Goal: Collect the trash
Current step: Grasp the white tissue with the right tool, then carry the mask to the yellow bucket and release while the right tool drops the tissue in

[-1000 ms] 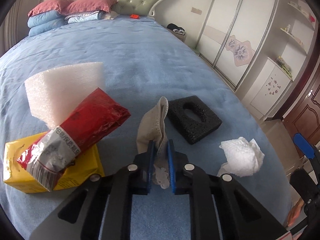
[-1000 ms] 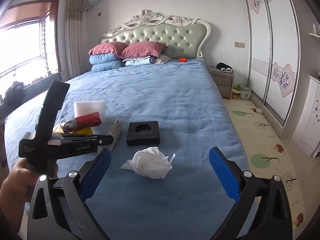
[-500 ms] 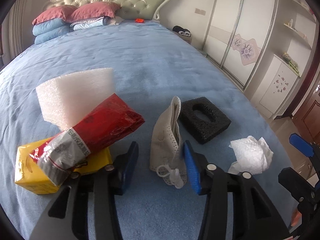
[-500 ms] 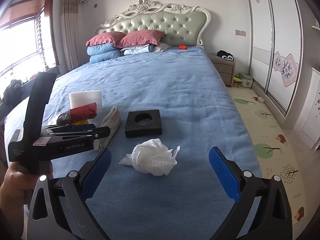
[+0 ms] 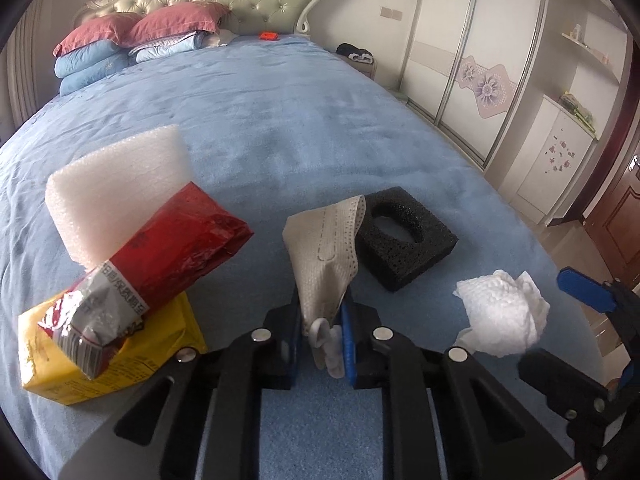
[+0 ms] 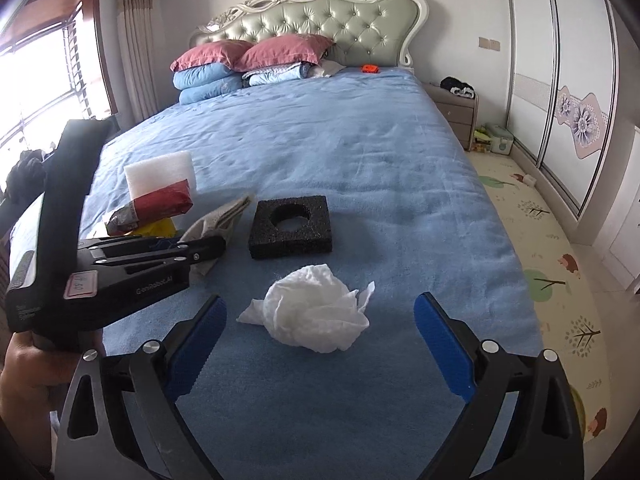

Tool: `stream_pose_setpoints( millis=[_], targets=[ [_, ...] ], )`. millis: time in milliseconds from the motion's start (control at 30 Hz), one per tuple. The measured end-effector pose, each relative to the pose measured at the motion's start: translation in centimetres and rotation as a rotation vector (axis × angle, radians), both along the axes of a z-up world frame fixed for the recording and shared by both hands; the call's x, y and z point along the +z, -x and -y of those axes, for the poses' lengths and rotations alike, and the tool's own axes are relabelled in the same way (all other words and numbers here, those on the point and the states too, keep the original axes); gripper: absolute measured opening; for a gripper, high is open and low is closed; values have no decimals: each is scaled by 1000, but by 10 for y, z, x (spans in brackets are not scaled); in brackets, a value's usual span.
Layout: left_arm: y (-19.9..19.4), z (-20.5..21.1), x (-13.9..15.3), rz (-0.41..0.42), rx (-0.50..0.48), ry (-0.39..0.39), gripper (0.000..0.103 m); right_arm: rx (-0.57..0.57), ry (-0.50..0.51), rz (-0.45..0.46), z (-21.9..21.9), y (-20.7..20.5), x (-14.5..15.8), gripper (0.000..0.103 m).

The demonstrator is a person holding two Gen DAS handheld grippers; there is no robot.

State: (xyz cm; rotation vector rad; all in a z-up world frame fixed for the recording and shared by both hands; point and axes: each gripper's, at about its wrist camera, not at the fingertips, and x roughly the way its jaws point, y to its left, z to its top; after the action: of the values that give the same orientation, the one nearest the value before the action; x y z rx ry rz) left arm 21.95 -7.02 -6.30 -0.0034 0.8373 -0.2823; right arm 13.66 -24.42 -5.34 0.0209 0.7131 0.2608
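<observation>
Trash lies on a blue bed (image 5: 260,128). My left gripper (image 5: 322,320) is shut on a beige face mask (image 5: 326,248), its near end pinched between the blue pads; it also shows in the right wrist view (image 6: 218,222). Left of it a red and silver packet (image 5: 160,256) leans on a yellow box (image 5: 108,354) and a white foam block (image 5: 116,188). A black foam square with a hole (image 5: 404,240) lies to the right. My right gripper (image 6: 320,350) is open, a crumpled white tissue (image 6: 316,312) just ahead between its fingers.
Pillows and folded quilts (image 6: 248,64) are stacked by the padded headboard, with a small orange object (image 6: 370,68) near them. A nightstand (image 6: 456,110) and sliding wardrobe (image 6: 568,80) stand to the right. A patterned play mat (image 6: 552,264) covers the floor beside the bed.
My left gripper opened around the mask half a second ago and has now shut on it again. My right gripper has moved closer to the tissue, still open.
</observation>
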Motion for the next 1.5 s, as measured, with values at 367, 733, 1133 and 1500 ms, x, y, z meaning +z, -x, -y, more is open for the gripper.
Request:
stream_pose_setpoints(
  millis=[367,733,1133,1500],
  targets=[
    [32,3,19,46,-63,44,17,33,-53,-127,2,-12,-16,24],
    [77,90,50,89,-302,67,17,-99,-36,47,84,63,27,24],
    [107,266,20,-13,-613,39,17,-352,-13,40,217,136,15,25],
    [108,375,-36,-196,-786,-84,17,-520,-45,-58,300,160,-25,27]
  ],
)
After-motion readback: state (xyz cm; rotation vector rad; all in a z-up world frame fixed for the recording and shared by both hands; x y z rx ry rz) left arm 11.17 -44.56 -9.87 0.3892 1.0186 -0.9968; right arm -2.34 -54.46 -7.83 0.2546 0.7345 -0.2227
